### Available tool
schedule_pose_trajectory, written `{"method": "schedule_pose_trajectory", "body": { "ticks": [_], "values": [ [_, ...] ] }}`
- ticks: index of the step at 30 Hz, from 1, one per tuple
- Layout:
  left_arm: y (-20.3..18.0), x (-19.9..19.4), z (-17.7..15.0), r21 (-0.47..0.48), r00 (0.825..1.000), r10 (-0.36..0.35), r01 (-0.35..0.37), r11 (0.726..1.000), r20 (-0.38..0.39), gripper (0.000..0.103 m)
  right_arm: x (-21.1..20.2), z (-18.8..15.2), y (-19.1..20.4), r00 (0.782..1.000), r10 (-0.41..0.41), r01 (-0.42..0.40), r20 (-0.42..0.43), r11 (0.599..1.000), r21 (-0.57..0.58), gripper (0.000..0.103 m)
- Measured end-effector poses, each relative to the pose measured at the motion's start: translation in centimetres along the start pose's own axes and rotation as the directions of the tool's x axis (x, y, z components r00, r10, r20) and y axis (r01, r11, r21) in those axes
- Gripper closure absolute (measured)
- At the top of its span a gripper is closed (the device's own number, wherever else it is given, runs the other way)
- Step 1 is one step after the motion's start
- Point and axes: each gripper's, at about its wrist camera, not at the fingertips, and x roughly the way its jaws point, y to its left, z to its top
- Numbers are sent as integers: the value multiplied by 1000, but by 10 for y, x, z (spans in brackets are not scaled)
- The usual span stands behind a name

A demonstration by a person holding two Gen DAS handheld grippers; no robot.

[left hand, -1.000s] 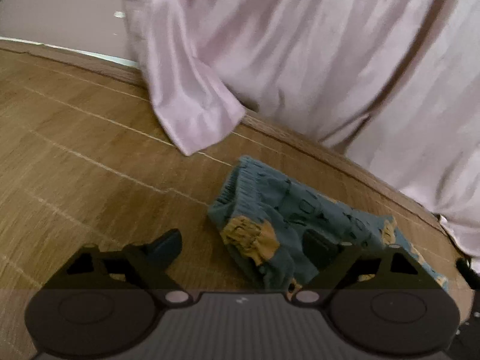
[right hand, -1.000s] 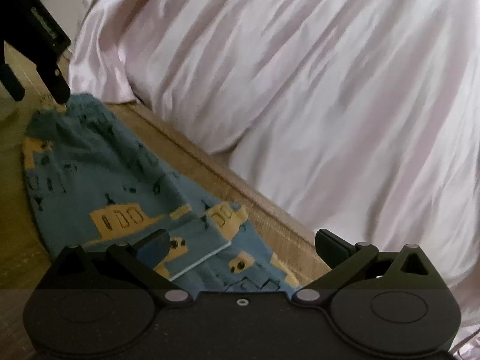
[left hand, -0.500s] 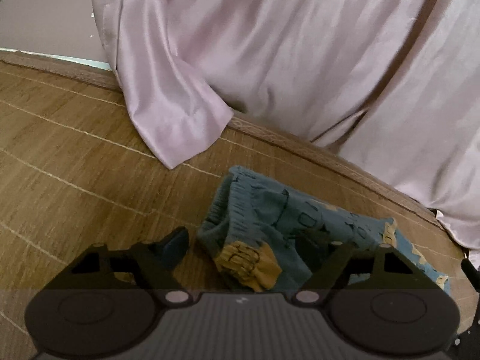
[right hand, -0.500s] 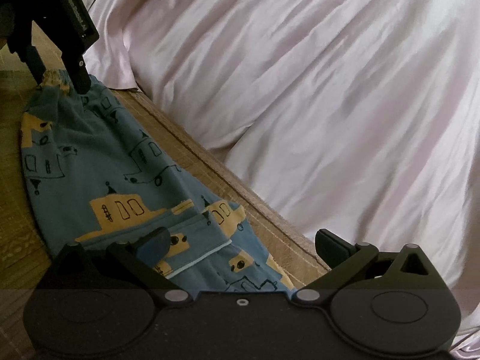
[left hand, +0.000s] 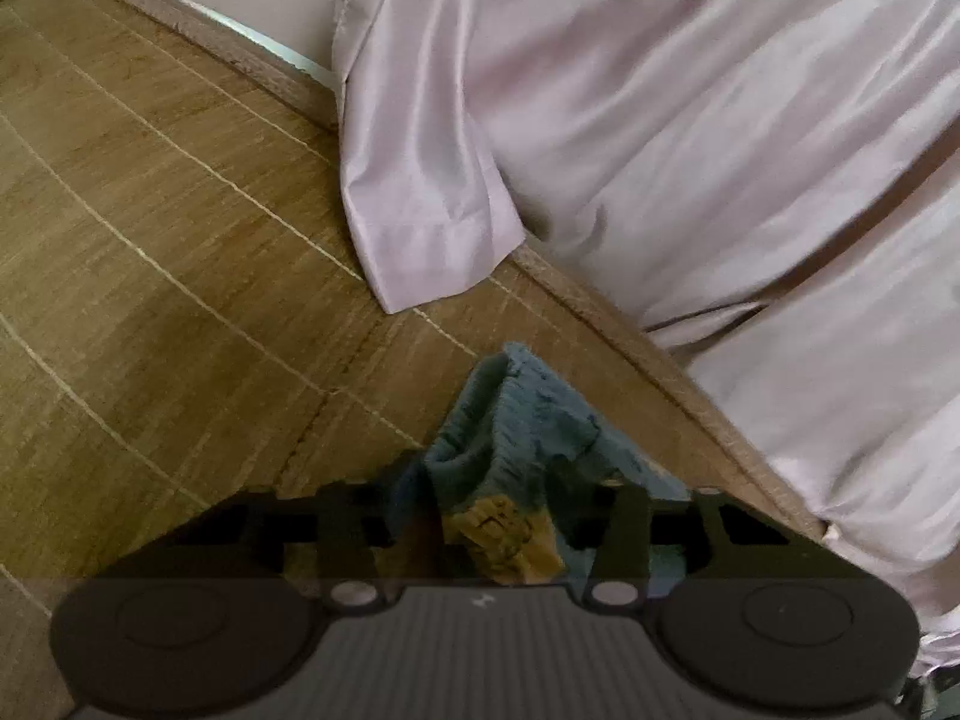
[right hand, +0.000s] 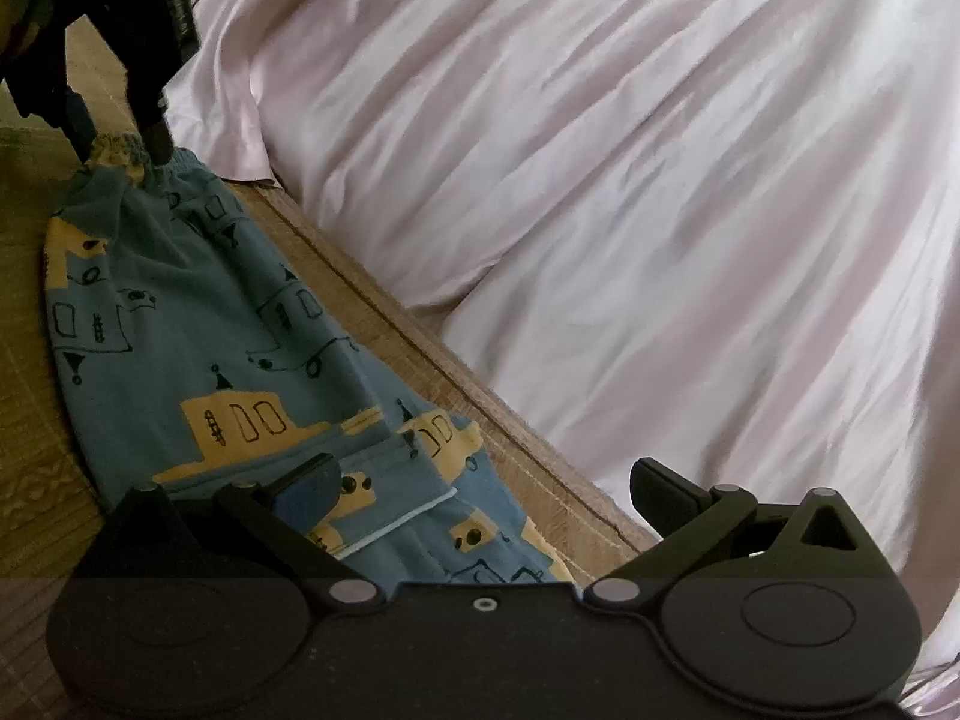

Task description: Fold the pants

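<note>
Blue cotton pants with yellow boat print (right hand: 198, 324): laid on the woven straw mat (left hand: 150, 228), beside draped pale pink satin bedding (right hand: 600, 180). Waistband is clenched by the left gripper (right hand: 117, 147). Right gripper (right hand: 480, 480) is held spread, grasping nothing.

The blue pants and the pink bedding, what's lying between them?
In the right wrist view, only the mat's bare woven border runs between the pants and the pink bedding; nothing sits on that strip.
</note>
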Motion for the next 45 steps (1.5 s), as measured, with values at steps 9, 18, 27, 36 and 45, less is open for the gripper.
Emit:
{"method": "schedule_pose_trajectory", "body": {
  "ticks": [9, 18, 27, 36, 45],
  "values": [
    [-24, -2, 0, 98, 994, 109, -111, 989, 29, 88, 1, -1, 1, 1000, 14, -14, -8, 1000, 9, 1],
    [-81, -17, -20, 461, 978, 146, -201, 864, 152, 89, 7, -1, -4, 998, 55, -53, -40, 997, 48, 1],
    [-106, -19, -47, 620, 967, 122, -239, 747, 225, 89, 6, -1, -3, 998, 50, -48, -40, 998, 45, 1],
    [-116, -30, -40, 615, 979, 59, -170, 770, 196, 89, 8, -1, -7, 996, 71, -68, -48, 995, 68, 1],
    [-156, -52, -47, 661, 984, -35, -89, 745, 173, 89, 2, -4, -56, 995, 96, -93, -14, 985, 148, 1]
  ]
}}
